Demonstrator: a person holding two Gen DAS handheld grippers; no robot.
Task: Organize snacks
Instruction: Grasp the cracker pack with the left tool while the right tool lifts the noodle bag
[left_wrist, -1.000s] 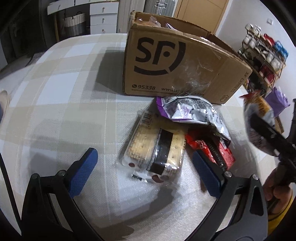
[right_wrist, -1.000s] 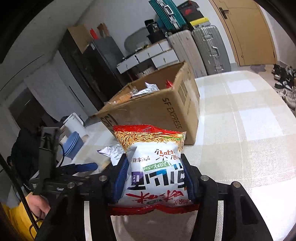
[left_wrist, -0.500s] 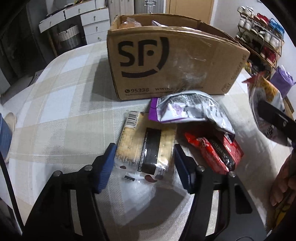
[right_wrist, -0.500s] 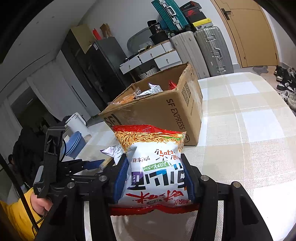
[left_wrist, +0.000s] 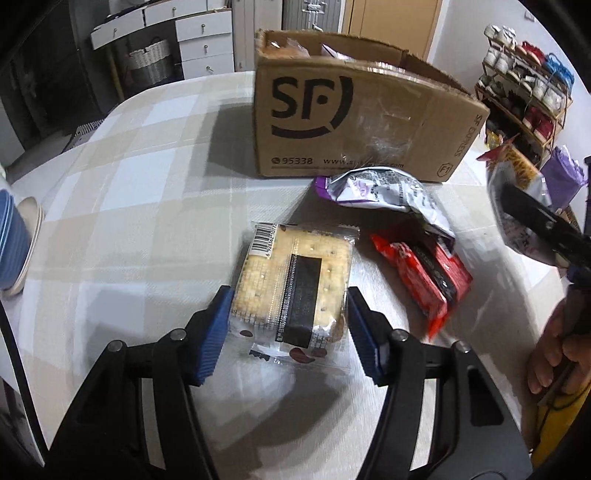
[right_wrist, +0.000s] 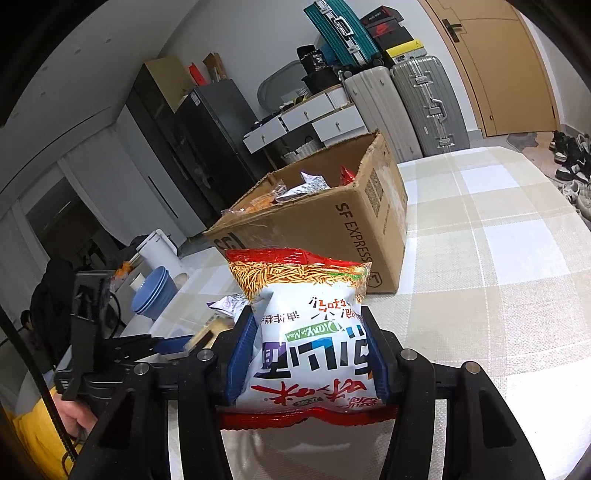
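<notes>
While both hand-held grippers are loaded, most of the risk sits w/ the left one. Left hand-held gripper (left_wrist: 289, 328) pinches the cracker pack (left_wrist: 295, 280) across its near end, blue pads tight on both sides; pack sits short of the SF box (left_wrist: 354, 118), on the near side of the box's printed front. The clear wrapper is slick and the grip is only on the near end, so the far end could sag or the pack could slide out on the way to the box. Squeezing harder probably cracks the crackers inside.

Right hand-held gripper (right_wrist: 306, 354) is clamped on the noodle snack bag (right_wrist: 306, 332), held above the bench (right_wrist: 498, 258), near the box's "SF EXPRESS" side. It's a puffy bag: pads bite air as much as contents, so it may squirm loose, or pop if pinched more.

Other hazards:
- purple bag (left_wrist: 384, 192) and red packet (left_wrist: 424, 266) lie just right of the crackers, between them and the box corner; a swing that way could drag them.
- box is already fairly full, wrappers poking above the rim; a drop from too low may catch the rim.
- two hand-held grippers heading for the same opening could collide.
</notes>
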